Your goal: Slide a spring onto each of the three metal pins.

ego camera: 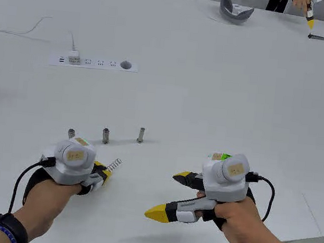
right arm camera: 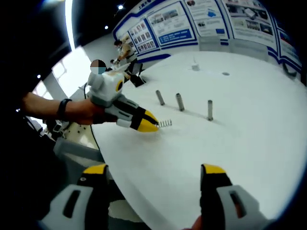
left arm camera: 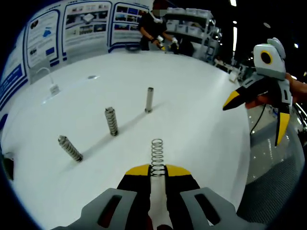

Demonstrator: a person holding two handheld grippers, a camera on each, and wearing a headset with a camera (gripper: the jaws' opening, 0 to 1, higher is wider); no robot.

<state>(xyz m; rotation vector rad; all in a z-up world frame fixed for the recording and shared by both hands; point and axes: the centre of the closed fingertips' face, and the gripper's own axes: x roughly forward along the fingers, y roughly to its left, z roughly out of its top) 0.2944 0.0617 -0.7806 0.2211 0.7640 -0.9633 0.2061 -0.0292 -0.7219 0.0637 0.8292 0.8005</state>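
Spring [left arm camera: 156, 152]: one, clamped at its base in my left gripper's [left arm camera: 157, 168] fingers [left arm camera: 136, 170], coil jutting forward above the worktop [ego camera: 209, 103], near the pins.
Pins: three, upright in a row. Left pin [left arm camera: 70, 148] and middle pin [left arm camera: 112, 120] each wear a spring; right pin [left arm camera: 149, 99] bare.
Right gripper [ego camera: 169, 194]: fingers spread wide, holding nothing, well apart from the pins.
Progress, as I judge it: two of three done; last spring in hand, yet to go on the bare pin.

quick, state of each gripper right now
left gripper: shut on a spring
right gripper: open, holding nothing
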